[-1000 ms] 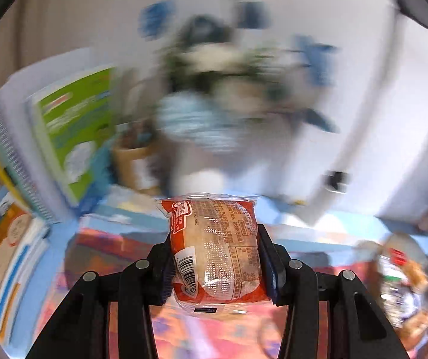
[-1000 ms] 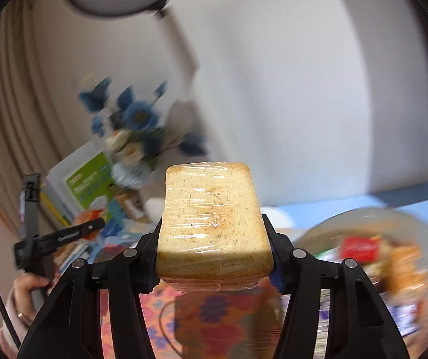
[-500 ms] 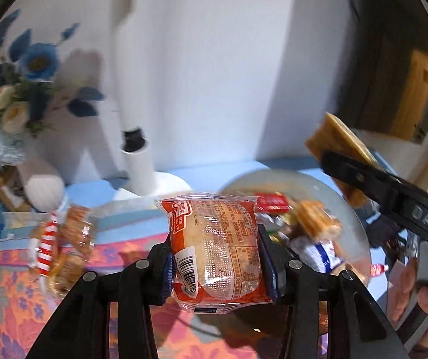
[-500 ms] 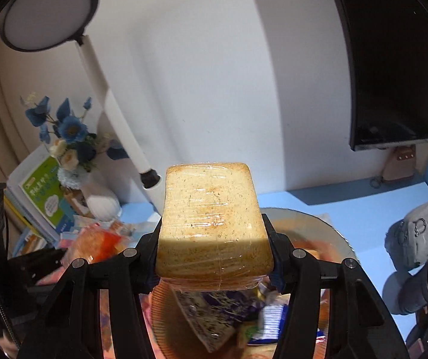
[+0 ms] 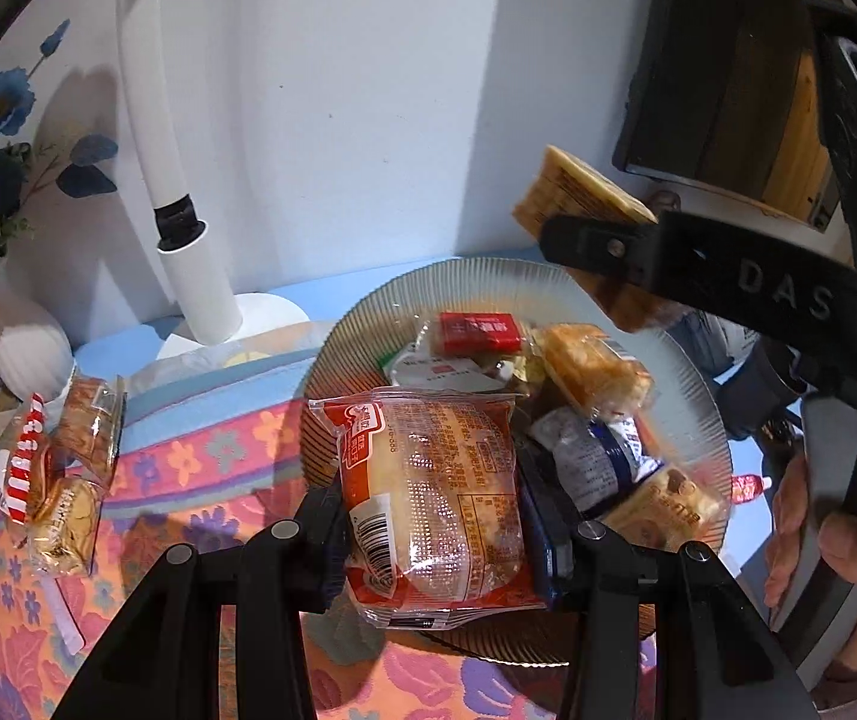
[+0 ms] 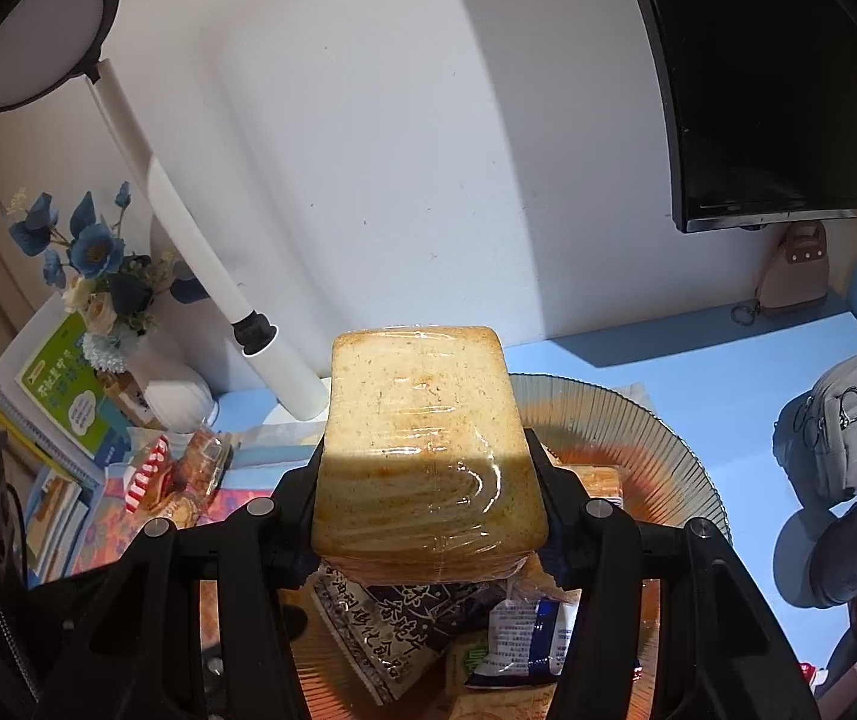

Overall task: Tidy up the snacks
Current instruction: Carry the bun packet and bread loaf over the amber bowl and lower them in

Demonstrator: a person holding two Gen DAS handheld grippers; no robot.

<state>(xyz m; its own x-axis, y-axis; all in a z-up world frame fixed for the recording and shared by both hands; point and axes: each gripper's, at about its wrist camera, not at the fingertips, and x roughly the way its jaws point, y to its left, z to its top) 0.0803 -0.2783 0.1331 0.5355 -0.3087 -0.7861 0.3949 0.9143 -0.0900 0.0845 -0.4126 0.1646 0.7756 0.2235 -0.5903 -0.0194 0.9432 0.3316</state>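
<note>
Left gripper (image 5: 434, 501) clamps an orange-and-clear bun packet (image 5: 431, 495), barcode at 8 o'clock, long axis toward 12, over the ribbed glass plate (image 5: 692, 372) of snacks. Right gripper (image 6: 428, 501) pinches plastic-wrapped toast slices (image 6: 425, 438), upright, pointing 12, above the plate

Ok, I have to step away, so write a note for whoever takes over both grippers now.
Left gripper: shut on the orange-wrapped bun, held over the glass plate.
Right gripper: shut on the wrapped toast, also above the plate.
Done: several snacks already lie on the plate.
Left: set down both held items, then fetch the snack packs lying on the floral cloth.
</note>
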